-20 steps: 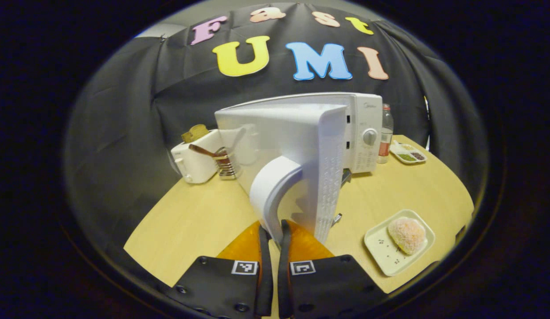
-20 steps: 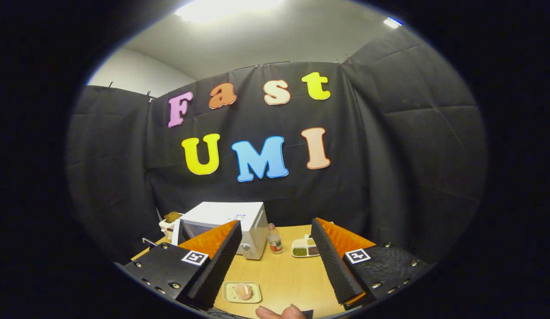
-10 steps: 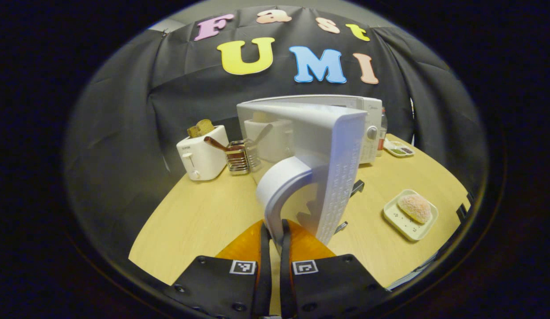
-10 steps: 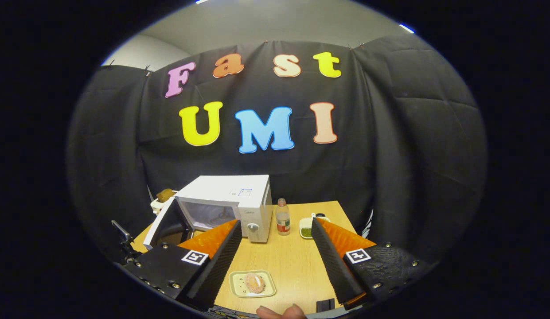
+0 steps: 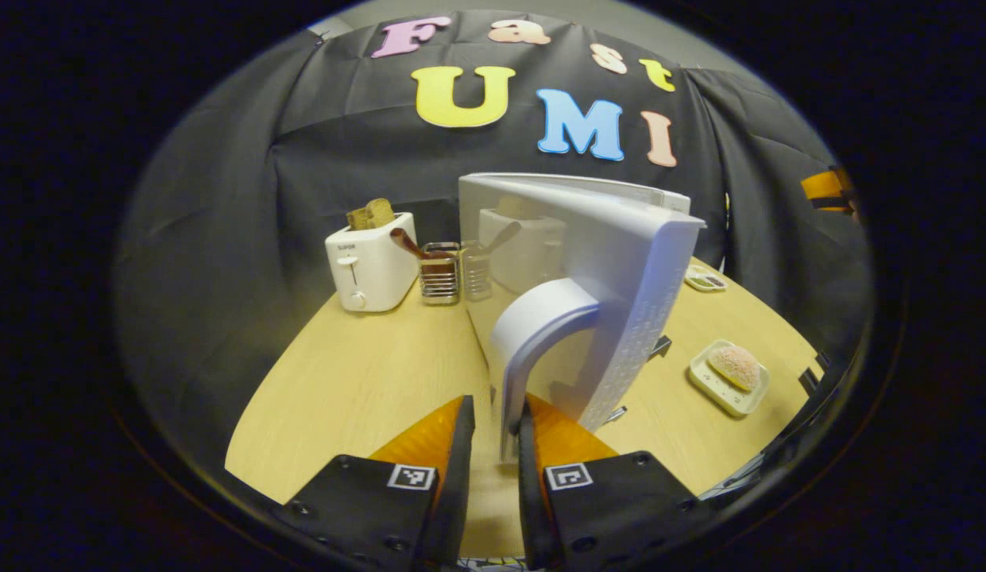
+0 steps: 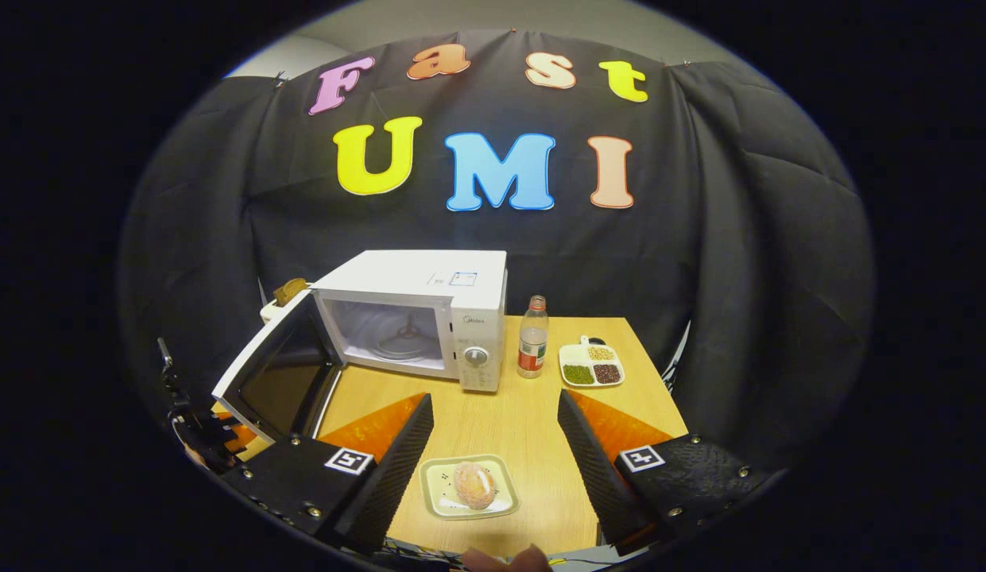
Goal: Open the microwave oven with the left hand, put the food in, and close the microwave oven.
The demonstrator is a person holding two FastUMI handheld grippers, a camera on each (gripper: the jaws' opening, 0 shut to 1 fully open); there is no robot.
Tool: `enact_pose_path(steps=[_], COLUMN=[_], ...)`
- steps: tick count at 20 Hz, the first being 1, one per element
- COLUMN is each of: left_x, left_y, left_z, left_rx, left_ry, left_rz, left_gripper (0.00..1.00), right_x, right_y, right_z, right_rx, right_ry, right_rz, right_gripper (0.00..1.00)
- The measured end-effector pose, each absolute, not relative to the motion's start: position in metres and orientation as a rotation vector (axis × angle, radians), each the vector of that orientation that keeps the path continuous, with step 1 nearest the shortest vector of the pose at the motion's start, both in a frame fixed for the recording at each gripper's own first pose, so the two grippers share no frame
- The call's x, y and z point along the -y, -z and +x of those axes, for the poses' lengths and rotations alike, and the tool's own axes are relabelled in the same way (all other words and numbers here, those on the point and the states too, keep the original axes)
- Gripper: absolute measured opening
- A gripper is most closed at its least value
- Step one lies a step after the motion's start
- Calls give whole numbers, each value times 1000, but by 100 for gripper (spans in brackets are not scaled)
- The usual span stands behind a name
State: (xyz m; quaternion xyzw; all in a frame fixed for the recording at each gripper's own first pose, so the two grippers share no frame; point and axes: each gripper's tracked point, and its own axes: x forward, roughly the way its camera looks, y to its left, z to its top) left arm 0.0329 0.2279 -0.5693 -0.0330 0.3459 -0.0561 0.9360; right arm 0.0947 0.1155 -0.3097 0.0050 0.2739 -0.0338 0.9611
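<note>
The left hand-held gripper (image 5: 493, 445) stands at the door handle (image 5: 532, 342) of the microwave oven (image 6: 417, 318). Its fingers are set narrowly apart, with the lower end of the curved white handle between them; the handle lies against the right-hand finger (image 5: 532, 445), while a small gap separates it from the other, so a two-sided grip cannot be confirmed. The oven door (image 6: 278, 373) is swung wide open (its dark inner window faces the right gripper view), and the white cavity with its turntable (image 6: 401, 342) is exposed. In the left gripper view the door's outer face (image 5: 620, 270) rises directly ahead of the fingers.

The right hand-held gripper (image 6: 493, 445) is held above the near edge of the counter (image 6: 524, 421), its fingers spread wide and holding nothing. The food, a round pinkish bun (image 6: 474, 485), rests on a small pale rectangular plate (image 6: 441, 496) lying on the counter just ahead of and between these fingers, touching neither. Seen from the left gripper, the same plate (image 5: 711, 385) and bun (image 5: 735, 365) lie off to the right, well apart from the door.

Beyond the right gripper, beside the oven's control panel, stand a clear bottle (image 6: 532, 338) and a divided dish (image 6: 592, 365) of beans. Ahead and to the left of the left gripper stand a white toaster (image 5: 369, 262) with bread in its slots and a wire utensil holder (image 5: 439, 274).
</note>
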Motion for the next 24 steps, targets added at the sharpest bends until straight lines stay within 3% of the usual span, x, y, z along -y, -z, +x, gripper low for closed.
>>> enact_pose_path(steps=[2, 3, 4, 8, 12, 13, 16, 20, 23, 24], left_x=[-239, -241, -245, -269, -271, -269, -253, -226, -208, -201], left_y=[568, 563, 560, 535, 505, 497, 474, 437, 398, 388], left_z=[26, 23, 17, -11, -60, -71, -95, -118, -120, -120], left_rx=[-717, -713, -713, -707, -746, -759, -791, -801, -764, -754], left_ry=[90, 83, 70, -74, -279, -325, -435, -494, -518, -514], left_rz=[-54, -40, -26, -38, -90, -76, -10, 132, 263, 267], left_gripper=[50, 62, 65, 66, 75, 81, 79, 81, 92, 83], right_x=[-120, -122, -125, -127, -138, -140, -144, -147, -149, -147], right_y=[336, 351, 369, 451, 526, 538, 564, 585, 601, 599], right_z=[99, 100, 101, 103, 91, 89, 86, 87, 82, 87], right_rx=[-608, -638, -674, -837, -994, -1021, -1066, -1093, -1135, -1103], right_ry=[50, 39, 30, -30, -118, -141, -183, -220, -226, -222], right_rz=[18, 19, 12, -24, -32, -34, -35, -49, -43, -54], right_gripper=[97, 97, 97, 97, 97, 97, 97, 97, 97, 97])
